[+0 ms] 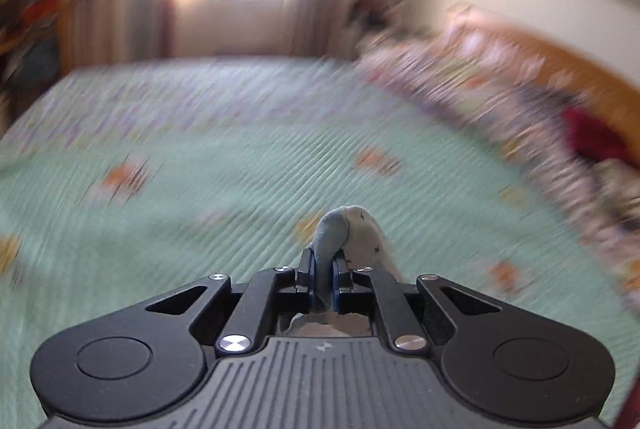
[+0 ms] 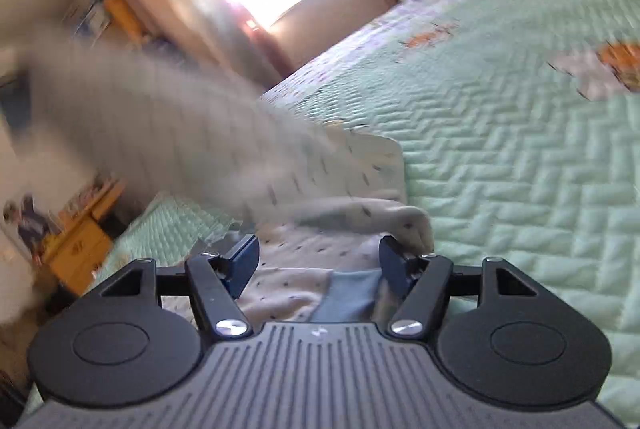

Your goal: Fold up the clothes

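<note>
- Left gripper (image 1: pixel 323 279): fingers pinched narrow on a fold of pale speckled garment (image 1: pixel 362 233) with a blue-grey band, cloth bulging up just beyond the fingertips and trailing off right of them.
- Beyond the left fingers: green quilted bed (image 1: pixel 200 169), heavily blurred; patterned pillows (image 1: pixel 460 77) far right.
- Right gripper (image 2: pixel 318 255): fingers spread wide, gripping nothing; garment (image 2: pixel 304 253) lying between and under them, blue-grey band close to the body, a rounded fold touching the right finger.
- Ahead and left of the right fingers: garment rising off the bed as a long blurred strip toward the upper left, presumably toward the left gripper's hold.
- Long axis: apparently from the right fingers up and leftward; exact shape lost in blur.
- Step in hand, as a judgement: one end lifted while the rest rests on the bed, fitting either spreading out or carrying an edge over for a fold; not settled by these views.
- Next move calls for steady tension and a firm pinch.
</note>
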A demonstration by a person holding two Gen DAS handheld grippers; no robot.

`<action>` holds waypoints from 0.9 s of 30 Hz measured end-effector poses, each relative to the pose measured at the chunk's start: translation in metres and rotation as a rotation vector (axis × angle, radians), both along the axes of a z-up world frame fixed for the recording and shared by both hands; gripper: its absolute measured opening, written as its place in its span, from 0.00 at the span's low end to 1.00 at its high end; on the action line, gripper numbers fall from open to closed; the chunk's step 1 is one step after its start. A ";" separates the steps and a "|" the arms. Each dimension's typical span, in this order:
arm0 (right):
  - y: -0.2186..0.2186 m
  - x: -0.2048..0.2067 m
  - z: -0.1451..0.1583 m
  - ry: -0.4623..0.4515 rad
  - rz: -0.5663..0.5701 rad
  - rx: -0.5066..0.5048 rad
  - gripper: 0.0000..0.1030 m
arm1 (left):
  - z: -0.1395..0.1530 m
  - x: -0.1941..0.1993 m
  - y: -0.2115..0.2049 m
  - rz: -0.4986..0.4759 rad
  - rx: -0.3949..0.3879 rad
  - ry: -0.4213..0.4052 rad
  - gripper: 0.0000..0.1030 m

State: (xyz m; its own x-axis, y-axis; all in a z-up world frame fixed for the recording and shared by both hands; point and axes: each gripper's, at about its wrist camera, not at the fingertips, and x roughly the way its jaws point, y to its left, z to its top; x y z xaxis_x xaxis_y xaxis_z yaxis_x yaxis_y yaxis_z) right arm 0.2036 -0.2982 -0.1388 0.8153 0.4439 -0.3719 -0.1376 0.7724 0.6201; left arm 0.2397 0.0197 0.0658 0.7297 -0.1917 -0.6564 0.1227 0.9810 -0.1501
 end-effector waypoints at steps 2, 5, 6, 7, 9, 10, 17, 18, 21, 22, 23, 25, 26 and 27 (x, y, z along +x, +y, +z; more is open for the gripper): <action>-0.002 -0.001 -0.002 0.012 -0.010 0.012 0.66 | -0.047 0.005 0.030 0.074 -0.009 0.107 0.08; 0.002 -0.003 0.000 0.012 -0.009 -0.012 0.66 | -0.101 0.007 0.063 0.143 -0.026 0.212 0.08; 0.002 -0.004 0.000 0.012 -0.009 -0.015 0.66 | -0.108 0.006 0.067 0.146 -0.035 0.217 0.09; 0.002 -0.004 0.000 0.013 -0.008 -0.017 0.66 | -0.116 0.004 0.072 0.150 -0.044 0.222 0.09; 0.001 -0.005 -0.001 0.015 -0.005 -0.021 0.66 | -0.132 0.001 0.080 0.156 -0.062 0.232 0.10; 0.001 -0.004 -0.001 0.016 -0.004 -0.022 0.66 | -0.136 -0.001 0.082 0.158 -0.069 0.235 0.10; -0.022 -0.006 -0.001 -0.011 -0.007 0.143 0.68 | -0.099 -0.016 0.103 0.151 -0.235 0.193 0.10; -0.026 -0.006 -0.001 -0.013 -0.001 0.185 0.69 | -0.100 -0.016 0.102 0.151 -0.223 0.195 0.10; -0.031 -0.004 -0.003 0.015 0.018 0.233 0.71 | -0.103 -0.017 0.099 0.151 -0.189 0.204 0.11; -0.032 -0.003 -0.003 0.032 0.023 0.233 0.71 | -0.104 -0.017 0.098 0.150 -0.178 0.207 0.11; -0.032 -0.004 -0.002 0.042 0.027 0.220 0.71 | -0.105 -0.018 0.097 0.150 -0.167 0.210 0.11; -0.031 -0.008 0.002 0.060 0.033 0.190 0.71 | -0.107 -0.018 0.095 0.150 -0.144 0.216 0.20; -0.032 -0.012 0.003 0.062 0.031 0.186 0.71 | -0.108 -0.019 0.094 0.150 -0.132 0.219 0.22; -0.033 -0.016 0.003 0.063 0.029 0.188 0.71 | -0.112 -0.018 0.092 0.150 -0.121 0.225 0.24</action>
State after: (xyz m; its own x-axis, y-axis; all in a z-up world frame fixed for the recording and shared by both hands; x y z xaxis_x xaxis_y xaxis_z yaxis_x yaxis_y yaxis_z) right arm 0.1877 -0.3309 -0.1354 0.7788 0.5333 -0.3301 -0.1150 0.6387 0.7608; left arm 0.2218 0.1114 -0.0464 0.5949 -0.1792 -0.7836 -0.0721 0.9590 -0.2741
